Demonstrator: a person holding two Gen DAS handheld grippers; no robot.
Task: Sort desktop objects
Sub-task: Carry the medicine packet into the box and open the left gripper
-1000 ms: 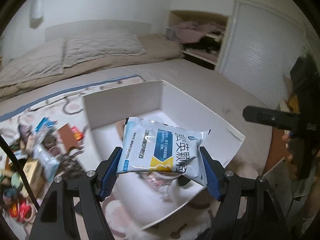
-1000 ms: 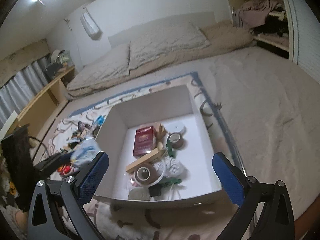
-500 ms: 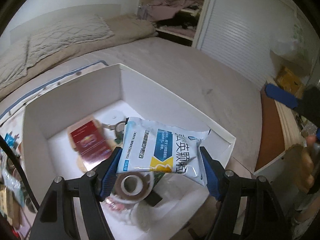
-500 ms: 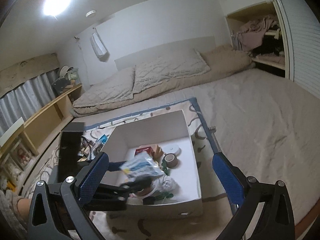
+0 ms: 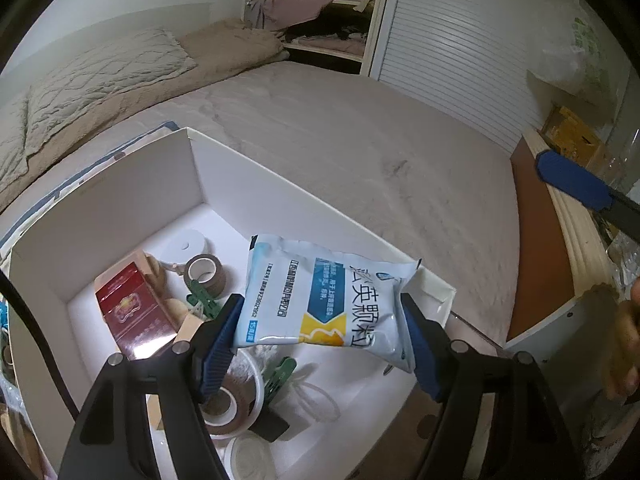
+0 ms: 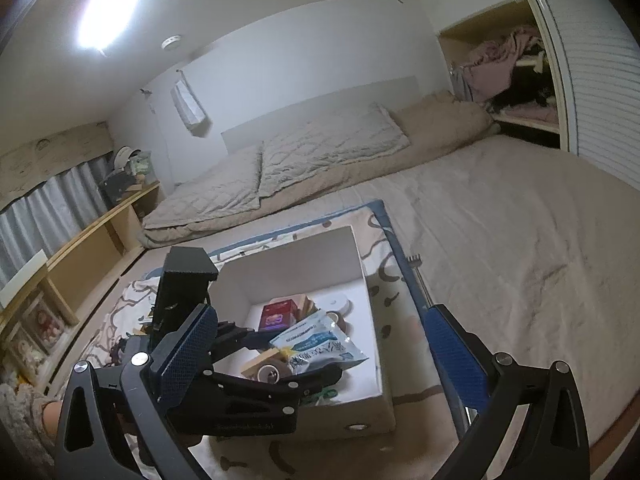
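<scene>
- A bedroom is shown: a wide bed [image 6: 500, 216] under a beige cover, quilted pillows [image 6: 328, 148] along the headboard, an open closet [image 5: 320, 12] stuffed with clothes beside a white slatted door [image 5: 460, 56], and a low wooden shelf [image 6: 80, 248] under grey curtains.
- A patterned mat [image 6: 376, 240] with a blue border is spread on the bed, and a white box [image 5: 100, 208] is set on it; no desk is seen, so the bed serves as the work surface.
- A white and blue sachet [image 5: 324, 300] printed with Chinese text is held above the inside of the box, over its near right part, and is not yet laid down.
- The sachet is pinched by its two side edges between the blue pads of the left claw [image 5: 320, 344], which is parted about halfway around it.
- The right claw [image 6: 320, 348] is held wide apart with nothing between its pads, back from the box and aimed toward it.
- Much sorting appears done: a red carton [image 5: 132, 312], a roll of brown tape [image 5: 206, 272], a white round disc [image 5: 188, 244], green clips [image 5: 204, 300], another tape roll [image 5: 224, 404] and a wooden block [image 6: 260, 362] are already lying in the box.
- What is judged left: the sachet is to be released into the box, and a heap of small items [image 6: 128, 340] on the mat to the left of the box, mostly hidden behind the left claw, is yet to be moved.
</scene>
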